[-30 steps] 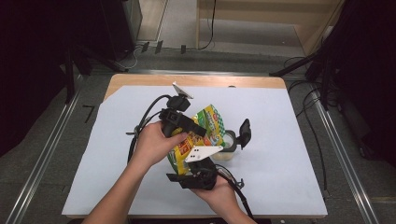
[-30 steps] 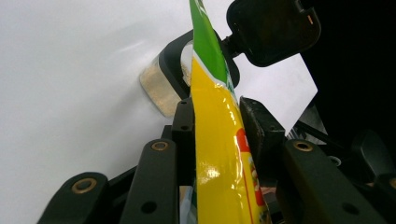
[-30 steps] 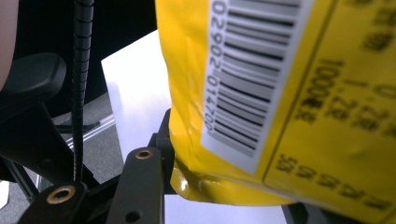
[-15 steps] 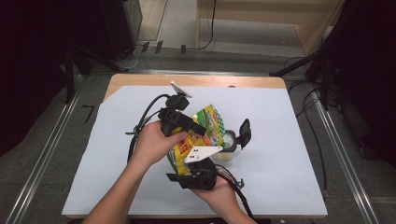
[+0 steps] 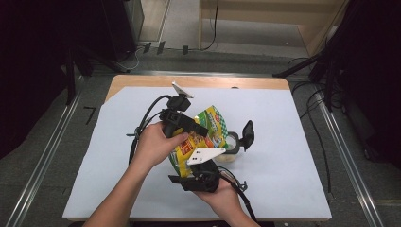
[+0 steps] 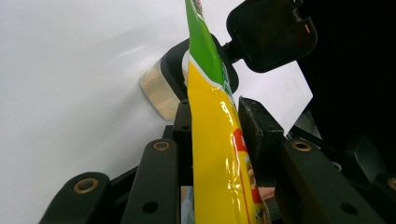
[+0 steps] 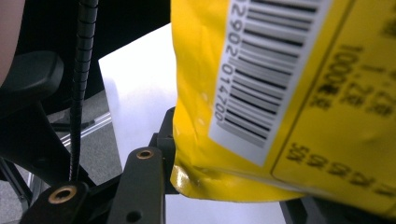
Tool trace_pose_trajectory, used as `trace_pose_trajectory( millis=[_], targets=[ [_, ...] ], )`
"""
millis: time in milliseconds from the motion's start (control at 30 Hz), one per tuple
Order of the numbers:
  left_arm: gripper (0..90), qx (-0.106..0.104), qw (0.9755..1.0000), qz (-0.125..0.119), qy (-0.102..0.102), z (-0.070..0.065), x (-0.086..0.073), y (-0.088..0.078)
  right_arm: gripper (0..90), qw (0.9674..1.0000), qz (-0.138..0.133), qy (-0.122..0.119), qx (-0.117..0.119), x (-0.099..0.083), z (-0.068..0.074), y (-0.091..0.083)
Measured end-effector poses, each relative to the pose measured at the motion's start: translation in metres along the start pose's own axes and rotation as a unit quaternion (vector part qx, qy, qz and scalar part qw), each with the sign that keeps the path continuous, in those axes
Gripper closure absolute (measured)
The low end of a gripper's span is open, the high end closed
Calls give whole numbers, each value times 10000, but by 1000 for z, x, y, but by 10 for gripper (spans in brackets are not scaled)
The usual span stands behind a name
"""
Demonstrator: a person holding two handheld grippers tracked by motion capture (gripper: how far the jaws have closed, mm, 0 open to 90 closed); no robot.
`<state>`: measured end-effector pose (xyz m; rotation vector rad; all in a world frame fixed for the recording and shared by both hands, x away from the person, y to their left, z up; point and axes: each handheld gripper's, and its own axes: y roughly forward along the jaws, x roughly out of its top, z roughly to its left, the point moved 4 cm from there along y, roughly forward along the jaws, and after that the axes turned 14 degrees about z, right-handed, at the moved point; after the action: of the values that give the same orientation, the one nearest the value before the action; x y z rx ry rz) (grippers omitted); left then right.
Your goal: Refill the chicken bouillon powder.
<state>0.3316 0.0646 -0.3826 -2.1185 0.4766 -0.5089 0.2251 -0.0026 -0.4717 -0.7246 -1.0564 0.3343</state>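
A yellow and green snack bag (image 5: 213,124) hangs tilted over the table, held from two sides. My left gripper (image 5: 199,130) is shut on its upper part; in the left gripper view the bag (image 6: 210,93) stands edge-on between the jaws of that gripper (image 6: 217,135). From the near side my right gripper (image 5: 197,165) is shut on the bag's lower corner, where the barcode (image 7: 252,79) shows above the right gripper (image 7: 224,182). Under the bag sits a small clear container (image 5: 231,155) of beige contents (image 6: 156,93), its black flip lid (image 5: 247,135) open.
A white sheet (image 5: 293,156) covers the wooden table (image 5: 142,80). Cables trail from both grippers across the sheet. Metal rails (image 5: 350,156) and dark equipment stand beside the table on both sides.
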Motion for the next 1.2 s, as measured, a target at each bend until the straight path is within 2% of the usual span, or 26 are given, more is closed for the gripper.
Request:
trace_pose_trajectory(
  millis=[500,833,1200],
  targets=[
    [697,5,10000,-90,-35,1,-1,-3,639,10000,-17,-14,35,1,-1,0],
    [699,37,9997,-226,-94,5,-7,-9,640,9999,5,-111,95,5,0,4],
    [700,49,9996,-265,-107,5,-9,-10,641,9998,11,-165,102,7,1,6]
  ],
)
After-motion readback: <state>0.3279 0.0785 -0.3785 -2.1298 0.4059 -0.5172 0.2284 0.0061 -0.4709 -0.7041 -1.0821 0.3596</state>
